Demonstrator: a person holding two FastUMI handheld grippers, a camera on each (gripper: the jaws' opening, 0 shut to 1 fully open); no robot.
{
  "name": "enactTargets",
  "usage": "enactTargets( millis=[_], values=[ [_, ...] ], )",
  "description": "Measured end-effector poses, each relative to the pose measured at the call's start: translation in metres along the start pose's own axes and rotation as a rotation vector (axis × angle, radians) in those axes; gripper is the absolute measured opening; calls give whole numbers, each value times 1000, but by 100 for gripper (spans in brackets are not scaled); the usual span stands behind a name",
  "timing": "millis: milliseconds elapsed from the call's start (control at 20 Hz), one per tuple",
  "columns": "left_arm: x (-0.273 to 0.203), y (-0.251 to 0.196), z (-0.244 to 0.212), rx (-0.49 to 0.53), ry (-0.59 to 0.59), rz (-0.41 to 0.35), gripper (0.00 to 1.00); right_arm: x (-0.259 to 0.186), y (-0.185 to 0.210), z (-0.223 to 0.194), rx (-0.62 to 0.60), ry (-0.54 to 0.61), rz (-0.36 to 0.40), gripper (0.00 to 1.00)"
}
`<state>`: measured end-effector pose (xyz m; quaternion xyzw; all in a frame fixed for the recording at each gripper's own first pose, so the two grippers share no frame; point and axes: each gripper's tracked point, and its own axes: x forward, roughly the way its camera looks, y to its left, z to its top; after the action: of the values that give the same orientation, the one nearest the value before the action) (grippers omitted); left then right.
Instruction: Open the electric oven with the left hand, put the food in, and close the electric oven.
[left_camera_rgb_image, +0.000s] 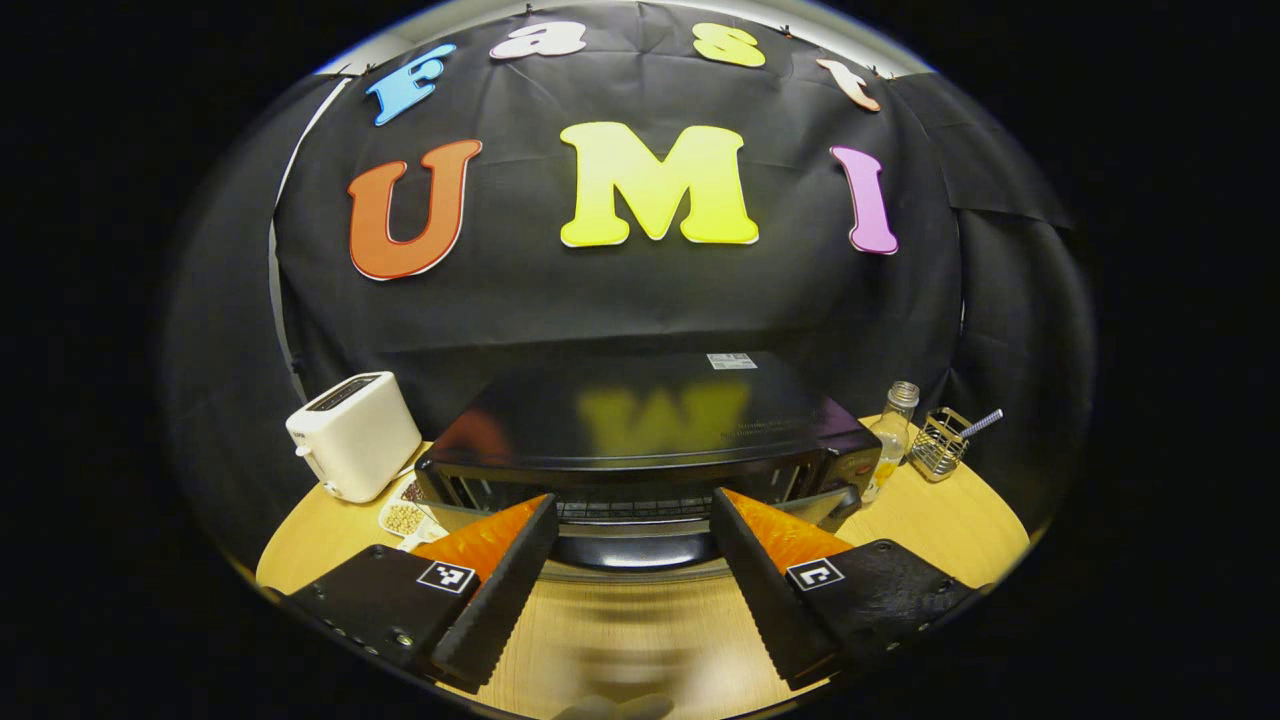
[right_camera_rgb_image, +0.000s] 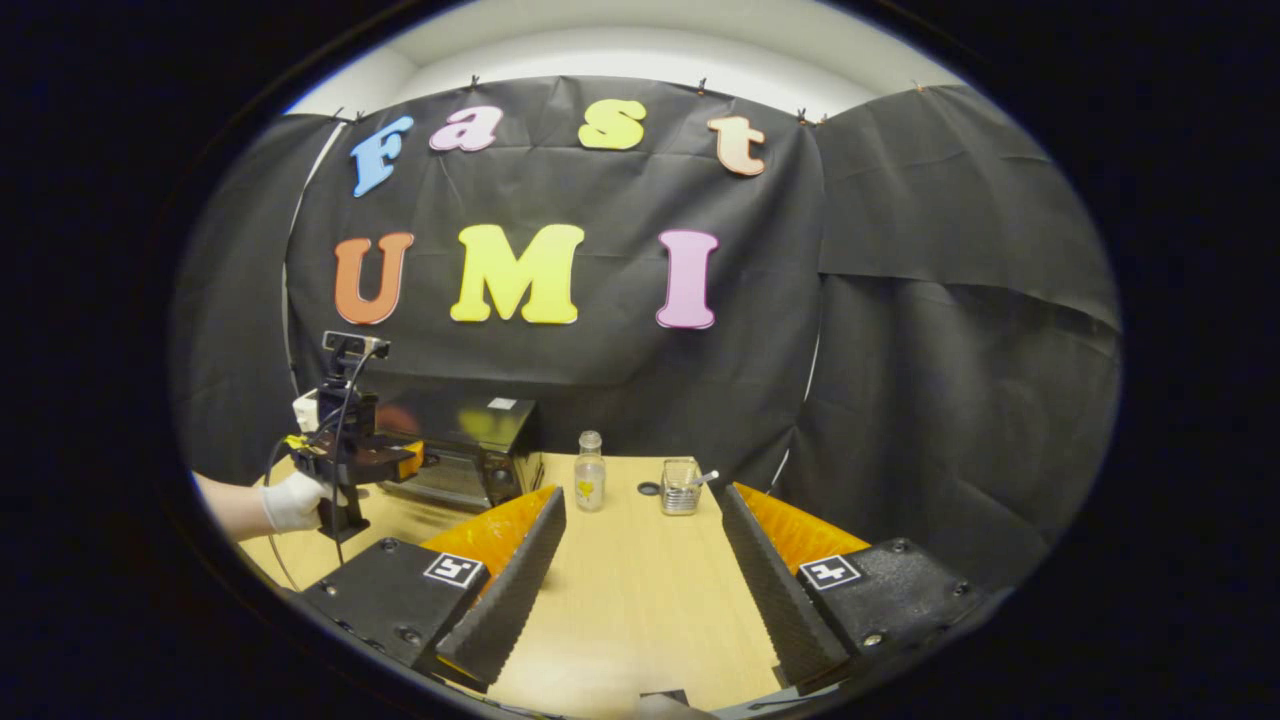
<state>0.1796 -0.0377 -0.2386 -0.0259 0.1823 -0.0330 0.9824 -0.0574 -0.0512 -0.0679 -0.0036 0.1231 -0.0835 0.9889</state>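
- Your left gripper (left_camera_rgb_image: 634, 520) hangs in front of the electric oven (left_camera_rgb_image: 650, 430), jaws spread wide and holding nothing, the fingertips level with the top edge of the oven's front
- The electric oven, a dark glossy box, stands on the round wooden table (left_camera_rgb_image: 640, 620) against the black cloth wall; in the left gripper view its door (left_camera_rgb_image: 630, 545) looks tipped outward at the top with a wire rack just visible behind it, though the curved lens and glare leave that uncertain
- A white toaster (left_camera_rgb_image: 355, 435) stands to the oven's left, and below it, between the toaster and your left finger, lies a small white dish of pale round pieces (left_camera_rgb_image: 403, 517)
- On the oven's other side a clear glass bottle (left_camera_rgb_image: 893, 425) stands just beside its control end, with a wire holder (left_camera_rgb_image: 940, 442) a little farther out, a handle poking from it
- Your right gripper (right_camera_rgb_image: 642, 500) is held well back over the bare tabletop, its jaws wide apart and empty
- From the right gripper view your gloved hand (right_camera_rgb_image: 293, 501) grips the left tool, which points at the oven's front; the bottle and the wire holder stand apart in the middle of the table, a small dark disc (right_camera_rgb_image: 648, 489) lying between them
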Motion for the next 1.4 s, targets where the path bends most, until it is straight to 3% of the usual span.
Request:
enactTargets(
  millis=[700, 1400],
  values=[
    [-60, -7, -104, -19, 128, -20, 97, 5, 7, -27, -19, 66, 56, 100],
    [-60, -14, -188, -88, 351, -15, 96, 6, 3, -64, -37, 154, 37, 100]
  ],
)
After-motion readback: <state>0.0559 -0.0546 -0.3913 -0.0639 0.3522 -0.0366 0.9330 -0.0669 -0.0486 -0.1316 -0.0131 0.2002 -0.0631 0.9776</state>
